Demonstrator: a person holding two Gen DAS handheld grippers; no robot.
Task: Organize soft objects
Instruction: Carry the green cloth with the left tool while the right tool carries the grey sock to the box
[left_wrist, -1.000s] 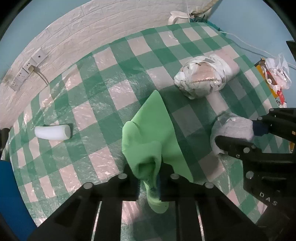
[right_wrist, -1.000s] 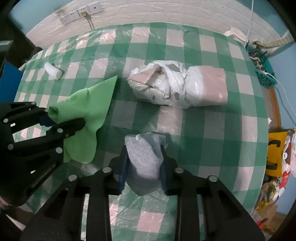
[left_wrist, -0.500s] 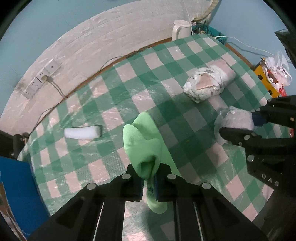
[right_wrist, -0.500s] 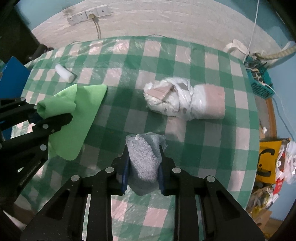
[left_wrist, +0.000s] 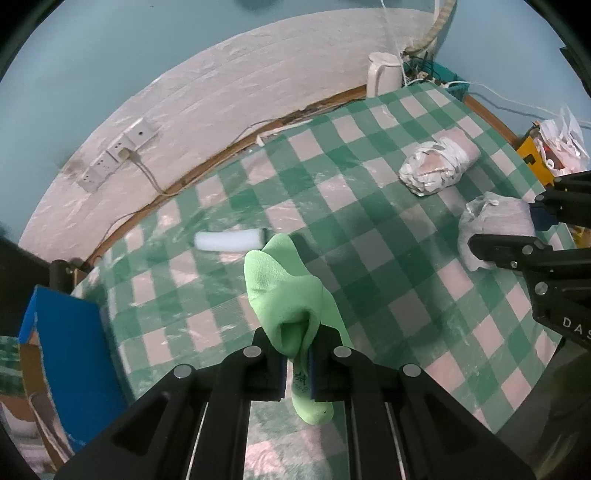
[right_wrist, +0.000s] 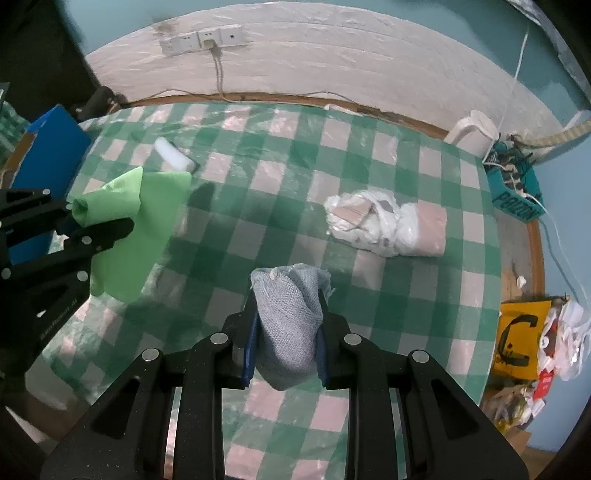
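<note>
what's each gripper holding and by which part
Left gripper pinches the green cloth by a bunched fold; right gripper clamps the grey-blue cloth around its bunched middle.

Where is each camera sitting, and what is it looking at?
Left wrist: on the left gripper, looking down its fingers at the green cloth it pinches; the right gripper shows at right.
Right wrist: on the right gripper, looking down at the grey cloth it pinches; the left gripper shows at left.
Both share: checked table, white bundle.
</note>
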